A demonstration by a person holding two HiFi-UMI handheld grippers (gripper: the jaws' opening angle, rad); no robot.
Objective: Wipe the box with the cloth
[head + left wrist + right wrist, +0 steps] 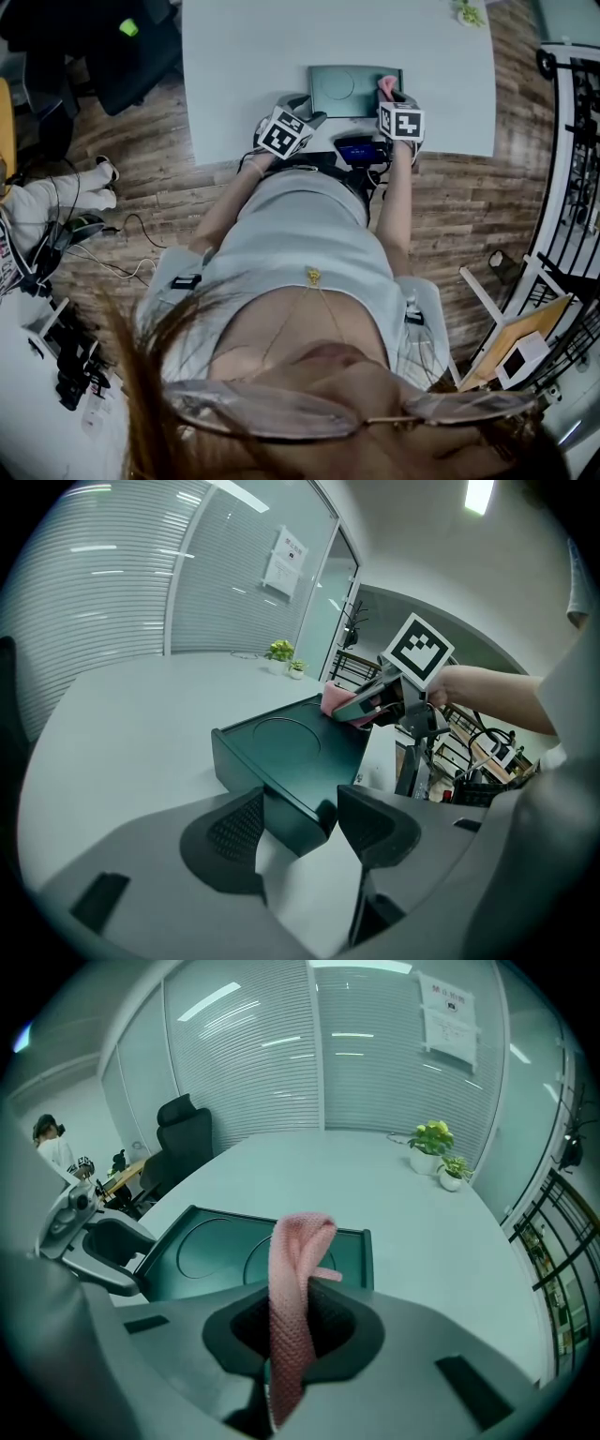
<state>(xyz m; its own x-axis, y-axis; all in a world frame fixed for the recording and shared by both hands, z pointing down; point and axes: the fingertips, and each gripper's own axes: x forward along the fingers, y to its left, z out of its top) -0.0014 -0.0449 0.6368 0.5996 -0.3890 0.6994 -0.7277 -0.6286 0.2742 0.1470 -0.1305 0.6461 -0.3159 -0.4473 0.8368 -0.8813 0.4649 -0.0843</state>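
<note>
The left hand-held gripper (300, 829) has its jaws spread, and the near corner of the box (281, 752) stands between them; whether the pads press on its walls cannot be told. The dark green box lies flat on the pale table (244, 56), close to the near edge. Its long axis runs left to right, parallel to that edge. Its top is a shallow tray with a raised rim.

At the box's right end, the right hand-held gripper (292, 1340) is pinched on the pink cloth (298, 1269). The cloth rises out of the jaws as a folded strip, and its top loop hangs over the box's right part.

The head view shows both hand-held grippers side by side at the box's near side. The left gripper view shows one round recess in the box top, with the cloth at the far corner. The right gripper view shows two recesses, and small potted plants (433, 1140) far off on the table.
</note>
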